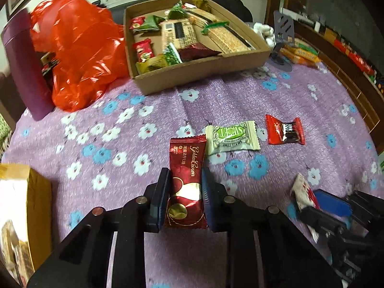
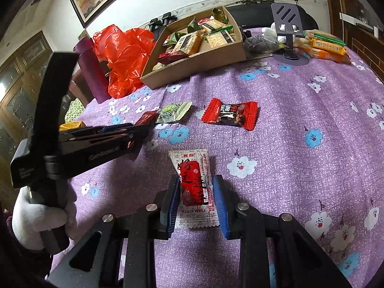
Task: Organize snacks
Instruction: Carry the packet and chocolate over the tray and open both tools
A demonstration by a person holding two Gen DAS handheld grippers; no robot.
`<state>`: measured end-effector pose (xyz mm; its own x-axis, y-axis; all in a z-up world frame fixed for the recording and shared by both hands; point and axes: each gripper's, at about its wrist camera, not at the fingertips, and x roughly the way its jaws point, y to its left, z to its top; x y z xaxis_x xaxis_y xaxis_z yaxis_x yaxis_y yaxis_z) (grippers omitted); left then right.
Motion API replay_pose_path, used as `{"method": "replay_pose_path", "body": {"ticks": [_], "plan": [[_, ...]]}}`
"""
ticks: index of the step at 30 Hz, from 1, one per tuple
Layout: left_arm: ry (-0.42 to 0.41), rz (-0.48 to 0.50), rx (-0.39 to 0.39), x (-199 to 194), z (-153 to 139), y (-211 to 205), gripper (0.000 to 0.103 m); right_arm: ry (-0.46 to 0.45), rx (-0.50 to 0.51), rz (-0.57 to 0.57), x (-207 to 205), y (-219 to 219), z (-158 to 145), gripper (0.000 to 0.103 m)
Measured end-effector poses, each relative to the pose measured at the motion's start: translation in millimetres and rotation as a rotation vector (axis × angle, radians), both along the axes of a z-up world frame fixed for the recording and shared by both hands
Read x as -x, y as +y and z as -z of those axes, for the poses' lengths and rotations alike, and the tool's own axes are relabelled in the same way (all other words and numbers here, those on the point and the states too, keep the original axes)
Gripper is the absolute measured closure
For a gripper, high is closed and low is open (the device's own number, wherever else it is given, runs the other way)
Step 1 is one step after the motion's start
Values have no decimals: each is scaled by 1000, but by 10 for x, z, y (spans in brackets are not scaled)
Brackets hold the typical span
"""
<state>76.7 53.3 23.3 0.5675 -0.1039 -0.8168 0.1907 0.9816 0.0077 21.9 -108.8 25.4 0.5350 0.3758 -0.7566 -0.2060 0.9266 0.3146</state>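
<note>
Left gripper [image 1: 184, 192]: fingers closed against both long edges of the dark red Golden Crown candy packet [image 1: 186, 182], which stands lengthwise between the pads. Grip looks firm; the wrapper bulges slightly.

Right gripper [image 2: 196, 199]: fingers drawn in on the white-and-red "All's Well" sachet [image 2: 195, 189]. The left pad touches it; a thin gap may remain at the right pad, so I judge it held but cannot confirm full contact. Whether either packet is off the floral purple tablecloth [image 2: 300, 168] I cannot tell.

Step in hand: both picks made, carry to the cardboard tray [image 1: 199, 76] pending. The tray sits at the far side of the cloth, already holding assorted snacks.

Left on the cloth: green-and-white candy [image 1: 231, 136] and red-and-black candy [image 1: 285, 129], near each other, between me and the tray.

Next move calls for lifting both clear of those two, then reaching over the tray's near wall before opening.
</note>
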Motion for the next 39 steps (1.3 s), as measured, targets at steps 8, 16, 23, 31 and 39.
{"method": "replay_pose_path", "body": {"ticks": [8, 16, 23, 31, 39], "plan": [[-43, -53, 168, 510, -305, 454, 80, -53, -28, -19, 101, 14, -84, 74], [-165, -229, 342, 1342, -665, 1343, 80, -111, 10, -32, 196, 113, -140, 74], [-250, -418, 330, 1959, -712, 2088, 80, -131, 78, -48, 248, 323, -186, 74], [-279, -524, 297, 2206, -582, 2515, 79, -142, 12, -215, 434, 1068, -564, 75], [-259, -563, 343, 2262, -412, 2814, 79, -117, 10, -430, 567, 2173, -785, 75]]}}
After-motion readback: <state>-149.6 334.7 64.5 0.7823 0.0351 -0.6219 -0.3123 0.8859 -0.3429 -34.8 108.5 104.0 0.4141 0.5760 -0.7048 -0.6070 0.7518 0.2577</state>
